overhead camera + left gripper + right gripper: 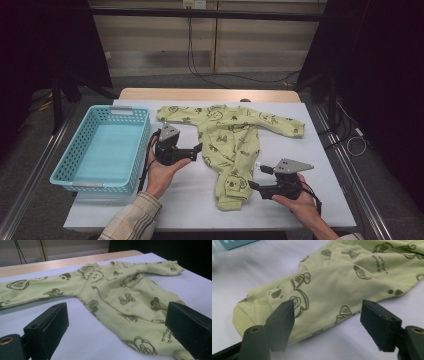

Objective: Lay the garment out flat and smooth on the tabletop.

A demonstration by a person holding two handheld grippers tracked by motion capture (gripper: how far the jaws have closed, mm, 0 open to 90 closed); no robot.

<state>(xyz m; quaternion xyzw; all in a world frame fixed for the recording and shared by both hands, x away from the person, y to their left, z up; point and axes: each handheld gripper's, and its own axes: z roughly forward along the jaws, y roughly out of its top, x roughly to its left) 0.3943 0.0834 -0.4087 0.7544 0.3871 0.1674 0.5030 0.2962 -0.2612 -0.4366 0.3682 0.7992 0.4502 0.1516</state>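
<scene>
High view: romper [227,145] lies flat and unfolded mid-table, sleeves toward the far edge, feet toward your near edge; basket [102,147] at the left edge holds nothing. Your left gripper [197,149] sits just beside the romper's left side, your right gripper [259,176] beside its lower leg.
Left gripper view: jaws spread wide, nothing between them; romper [120,297] ahead on the table [82,340].
Right gripper view: jaws partly spread, straddling the leg's edge, pads not pressing; romper foot [274,305] close.
Progress: no fold made, nothing gripped; you're at the reach stage, with grasping, folding and probably basketing left.
</scene>
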